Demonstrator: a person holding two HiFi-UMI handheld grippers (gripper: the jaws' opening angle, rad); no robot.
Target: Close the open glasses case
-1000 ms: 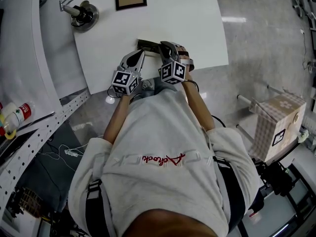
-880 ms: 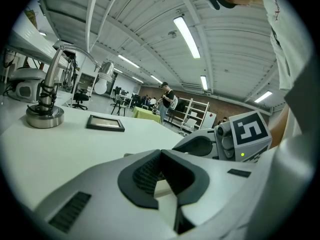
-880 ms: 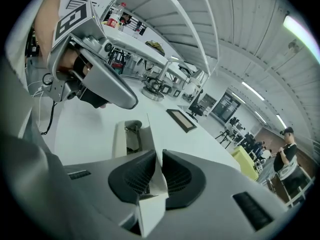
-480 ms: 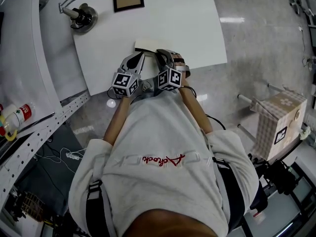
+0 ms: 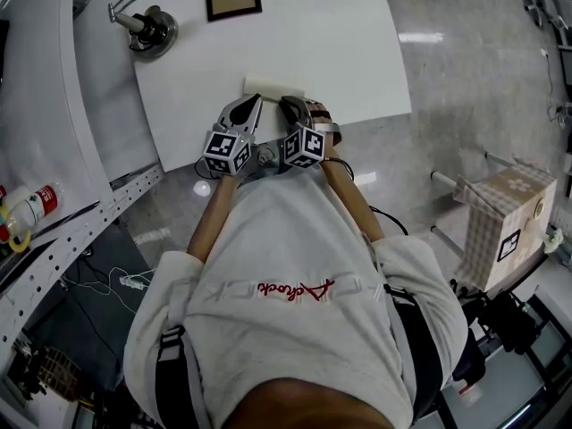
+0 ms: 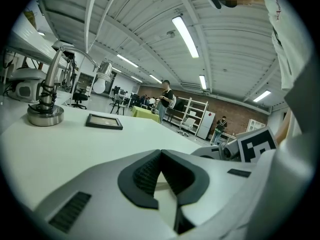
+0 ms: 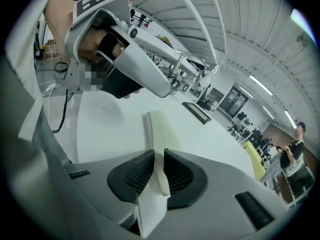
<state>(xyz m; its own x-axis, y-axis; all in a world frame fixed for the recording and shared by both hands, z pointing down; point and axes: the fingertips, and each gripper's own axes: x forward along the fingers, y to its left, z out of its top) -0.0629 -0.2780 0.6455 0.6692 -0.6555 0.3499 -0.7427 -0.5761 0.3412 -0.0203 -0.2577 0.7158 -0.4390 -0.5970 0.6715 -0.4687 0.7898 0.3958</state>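
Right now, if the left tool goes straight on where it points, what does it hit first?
Probably the glasses case: in the head view the left tool aims at its near edge, close by. Depth is unclear.

white table [image 5: 357, 43] on glossy grey floor [image 5: 474, 70], strip lights [image 6: 185, 30] along the ceiling.

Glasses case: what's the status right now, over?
Right tongs shut on the glasses case edge. Left tongs shut, nothing held. Lid looks down, case on the white table. Nothing in the way.
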